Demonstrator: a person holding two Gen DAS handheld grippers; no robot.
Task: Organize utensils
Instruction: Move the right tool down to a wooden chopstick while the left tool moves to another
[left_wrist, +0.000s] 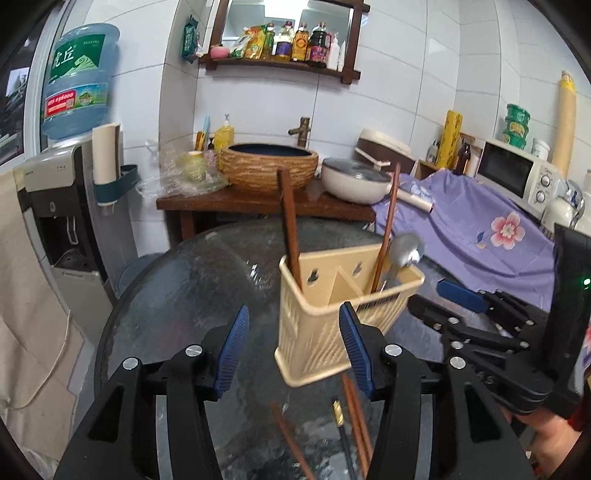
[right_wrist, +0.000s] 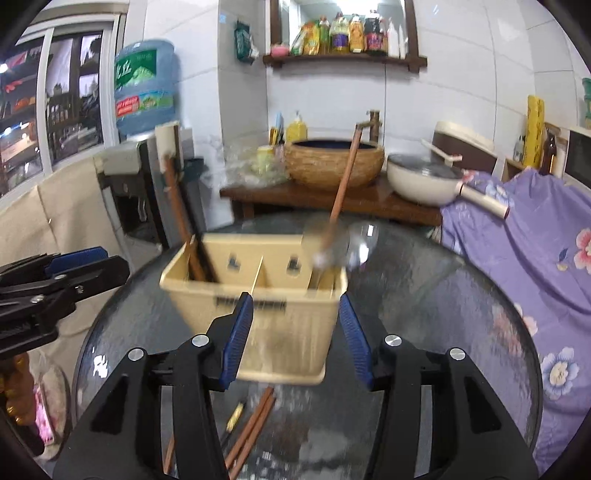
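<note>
A cream plastic utensil holder (left_wrist: 328, 314) with two compartments stands on the round glass table (left_wrist: 192, 295). Its left compartment holds a brown chopstick (left_wrist: 290, 229); its right compartment holds another chopstick (left_wrist: 388, 229) and a metal spoon (left_wrist: 406, 251). Several loose chopsticks (left_wrist: 354, 417) lie on the glass in front of the holder, one black with a gold band (left_wrist: 338, 410). My left gripper (left_wrist: 295, 339) is open and empty just before the holder. My right gripper (right_wrist: 295, 332) is open and empty, also facing the holder (right_wrist: 258, 295). Loose chopsticks (right_wrist: 251, 428) lie below it.
Behind the table stand a wooden counter with a woven basin (left_wrist: 269, 166) and a lidded pan (left_wrist: 354, 181). A purple flowered cloth (left_wrist: 472, 229) covers the right side beside a microwave (left_wrist: 517, 173). A water dispenser (left_wrist: 62, 206) stands at the left.
</note>
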